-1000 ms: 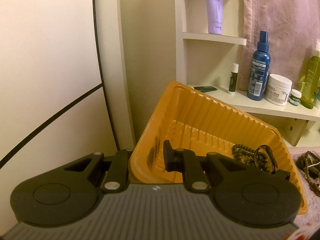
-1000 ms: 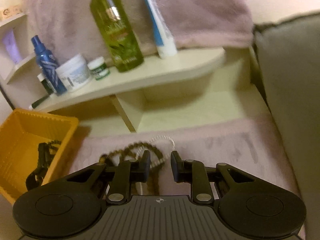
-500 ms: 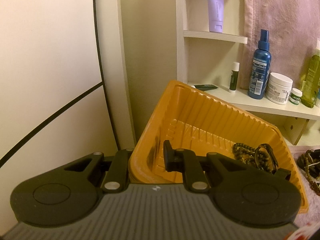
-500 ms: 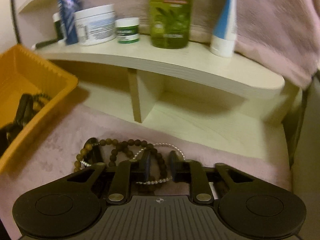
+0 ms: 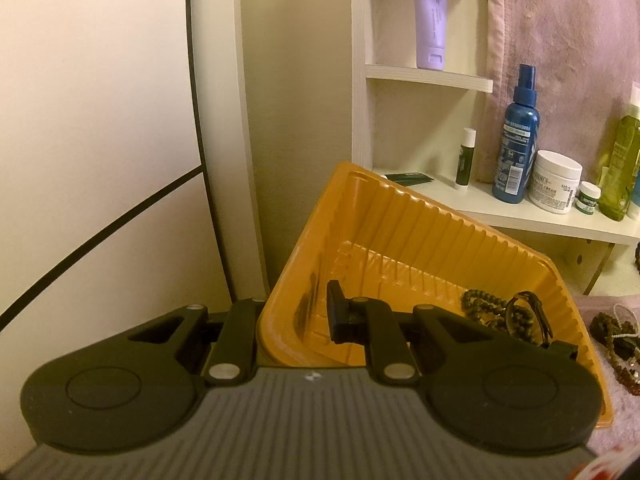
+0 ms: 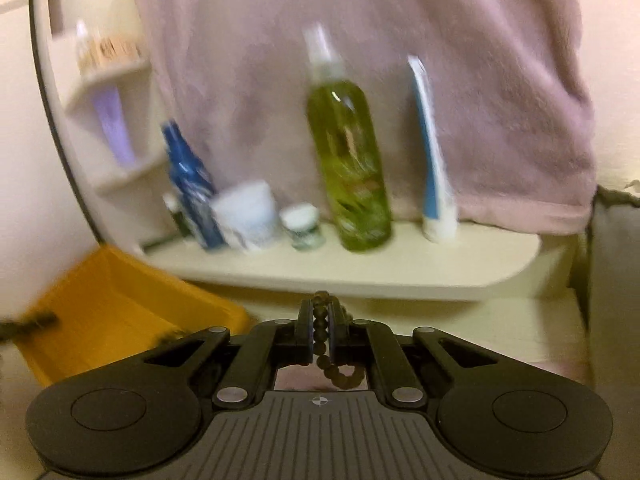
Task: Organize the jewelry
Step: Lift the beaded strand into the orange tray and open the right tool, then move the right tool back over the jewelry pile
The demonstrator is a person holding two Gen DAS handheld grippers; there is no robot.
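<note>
An orange ribbed tray (image 5: 420, 232) stands tilted, and my left gripper (image 5: 294, 306) is shut on its near rim, one finger inside and one outside. In the tray lie a dark bead string (image 5: 480, 306) and a dark strap bracelet (image 5: 530, 314). More beaded jewelry (image 5: 616, 332) rests on the pink cloth to the tray's right. My right gripper (image 6: 320, 320) is shut on a brown bead strand (image 6: 322, 344), which hangs looped below the pads, raised off the cloth. In the blurred right wrist view the tray (image 6: 120, 300) lies lower left of that gripper.
A cream shelf (image 6: 400, 268) behind carries a green bottle (image 6: 348, 160), a blue spray bottle (image 6: 192, 188), a white jar (image 6: 248, 216), a small jar (image 6: 304, 226) and a blue-white tube (image 6: 434, 168). A pink towel (image 6: 440, 60) hangs above. A wall panel (image 5: 100, 120) stands left of the tray.
My right gripper closed on the brown bead strand lying on the pink cloth and lifted it up. The left gripper and the tray have stayed still.
</note>
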